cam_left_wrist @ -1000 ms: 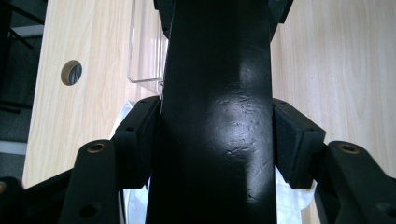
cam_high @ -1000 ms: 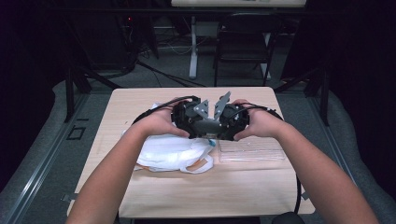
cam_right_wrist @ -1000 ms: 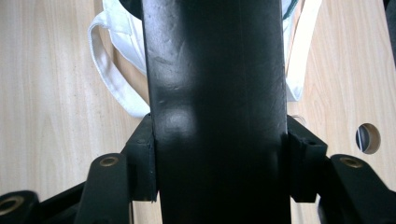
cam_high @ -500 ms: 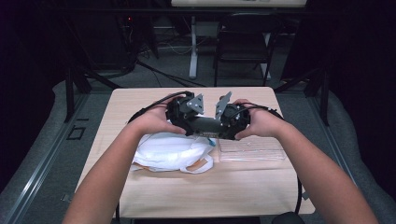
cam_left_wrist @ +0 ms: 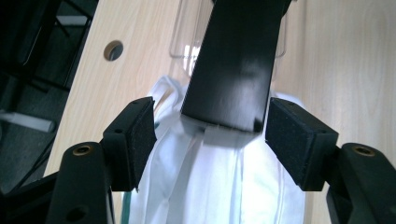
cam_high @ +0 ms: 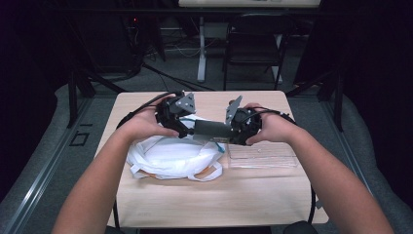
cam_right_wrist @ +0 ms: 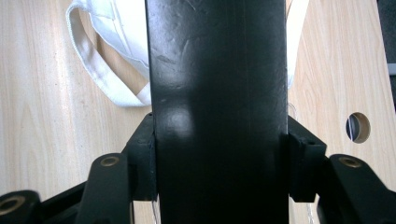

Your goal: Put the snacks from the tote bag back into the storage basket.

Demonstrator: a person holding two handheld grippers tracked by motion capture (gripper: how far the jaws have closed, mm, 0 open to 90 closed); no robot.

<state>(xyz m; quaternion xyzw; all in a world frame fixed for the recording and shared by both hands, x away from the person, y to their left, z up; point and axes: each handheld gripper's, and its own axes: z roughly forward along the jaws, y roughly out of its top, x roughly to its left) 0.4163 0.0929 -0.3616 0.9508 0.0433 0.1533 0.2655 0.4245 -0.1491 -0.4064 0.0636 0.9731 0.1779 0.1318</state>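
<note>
Black box (cam_right_wrist: pixel 217 93): semi-gloss, faintly scuffed, likely coated card. Bag (cam_high: pixel 170 158): white matt cloth, woven handles. Worktop (cam_high: pixel 272 200): pale wood grain, smooth. Tray (cam_high: pixel 263 158): clear glossy plastic. Left tongs (cam_left_wrist: pixel 210 140) pads (cam_left_wrist: pixel 294 140): matt, rough.

The room is dark all around. A light wooden counter (cam_high: pixel 253 204) stands on a grey floor (cam_high: pixel 44 185). The counter has a small round hole (cam_left_wrist: pixel 113 50) near one edge. Behind it stand a black chair (cam_high: pixel 253 48) and a white post (cam_high: pixel 201 48). Black cables (cam_high: pixel 165 73) lie on the floor there.
</note>
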